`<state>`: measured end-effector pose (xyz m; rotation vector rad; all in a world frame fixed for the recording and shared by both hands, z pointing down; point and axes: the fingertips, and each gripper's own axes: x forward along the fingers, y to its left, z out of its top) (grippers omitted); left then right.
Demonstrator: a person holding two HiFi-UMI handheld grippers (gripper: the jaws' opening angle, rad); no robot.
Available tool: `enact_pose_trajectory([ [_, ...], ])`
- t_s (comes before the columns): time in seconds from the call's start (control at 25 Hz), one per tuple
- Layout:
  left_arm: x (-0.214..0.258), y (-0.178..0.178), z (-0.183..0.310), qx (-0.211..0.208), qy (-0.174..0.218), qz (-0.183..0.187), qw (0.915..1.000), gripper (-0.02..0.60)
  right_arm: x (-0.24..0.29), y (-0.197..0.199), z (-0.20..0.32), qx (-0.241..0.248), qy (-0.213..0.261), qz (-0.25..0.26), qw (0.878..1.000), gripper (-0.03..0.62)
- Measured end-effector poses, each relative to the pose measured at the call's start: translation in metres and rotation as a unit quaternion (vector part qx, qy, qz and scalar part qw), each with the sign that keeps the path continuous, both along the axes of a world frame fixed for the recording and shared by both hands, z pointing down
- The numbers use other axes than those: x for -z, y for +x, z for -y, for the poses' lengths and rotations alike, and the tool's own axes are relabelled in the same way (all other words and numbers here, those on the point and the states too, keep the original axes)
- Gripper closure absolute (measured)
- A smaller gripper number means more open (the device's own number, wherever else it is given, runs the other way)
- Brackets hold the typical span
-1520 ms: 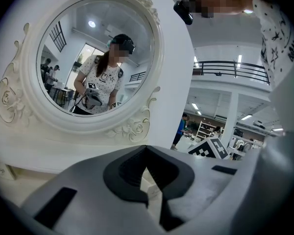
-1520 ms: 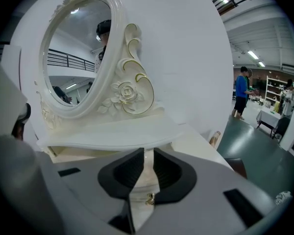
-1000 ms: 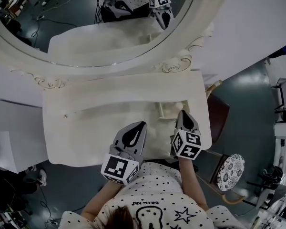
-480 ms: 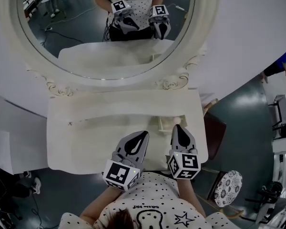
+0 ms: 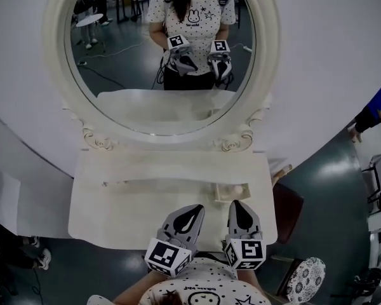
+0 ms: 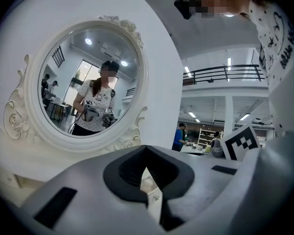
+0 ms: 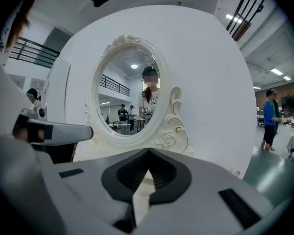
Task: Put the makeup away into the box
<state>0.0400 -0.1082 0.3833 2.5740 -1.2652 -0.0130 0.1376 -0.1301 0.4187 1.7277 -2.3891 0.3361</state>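
Head view: both tongs are being held at the near edge of the counter (image 5: 140,208), below the mirror (image 5: 159,56). The left tongs (image 5: 197,210) and the right tongs (image 5: 237,206) are each being held fully closed, with nothing gripped between the jaws. A pale item (image 5: 239,190), probably the makeup, is lying under the mirror's right-hand scroll (image 5: 236,142), touching or just beside a small box (image 5: 220,192). It is being faced almost directly by the right tongs, just ahead of their tips, so the right hand is judged the nearer. The left tongs are being held further towards the mirror's left. The item's long axis is too small to be told.
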Motion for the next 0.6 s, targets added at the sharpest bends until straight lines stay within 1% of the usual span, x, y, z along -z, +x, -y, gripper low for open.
enact_pose_trajectory([
  [0.12, 0.000, 0.005, -0.008, -0.004, 0.001, -0.003, 1.0000, 0.586, 0.004, 0.001, -0.011, 0.007, 0.006, 0.001, 1.000, 0.588],
  [0.36, 0.003, 0.013, -0.015, -0.008, 0.013, -0.004, 0.9999, 0.586, 0.015, 0.002, -0.018, 0.019, 0.035, -0.005, 0.999, 0.588],
  [0.6, 0.009, 0.005, -0.028, 0.004, 0.017, -0.004, 0.9998, 0.586, 0.025, -0.009, -0.031, 0.041, 0.051, -0.008, 0.998, 0.588],
])
